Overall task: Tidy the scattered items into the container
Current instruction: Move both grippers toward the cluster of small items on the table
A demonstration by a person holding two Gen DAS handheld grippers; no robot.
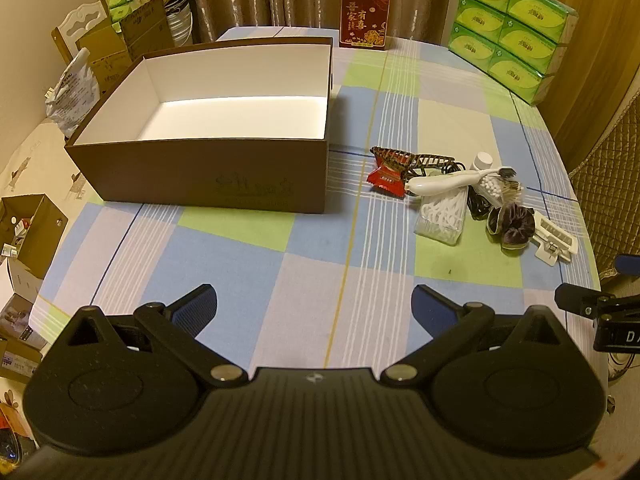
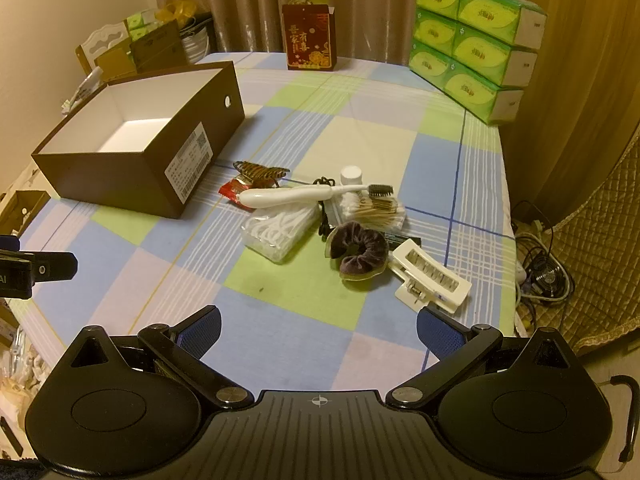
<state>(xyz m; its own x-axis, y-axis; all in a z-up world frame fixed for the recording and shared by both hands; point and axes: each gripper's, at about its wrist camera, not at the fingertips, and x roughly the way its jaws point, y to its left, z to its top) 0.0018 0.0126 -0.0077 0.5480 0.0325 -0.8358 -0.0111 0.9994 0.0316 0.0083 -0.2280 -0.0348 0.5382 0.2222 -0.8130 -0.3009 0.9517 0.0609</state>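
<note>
An empty brown box with a white inside stands on the checked tablecloth; it also shows at the left in the right wrist view. A pile of small items lies to its right: a white brush, a red packet, a striped hair claw, a floss-pick box, cotton swabs, a purple scrunchie and a white hair clip. My left gripper is open and empty, above the table's near edge. My right gripper is open and empty, in front of the pile.
A red gift box stands at the table's far edge. Stacked green tissue packs stand at the far right corner. Cardboard boxes and bags lie off the table's left side. Cables lie on the floor to the right.
</note>
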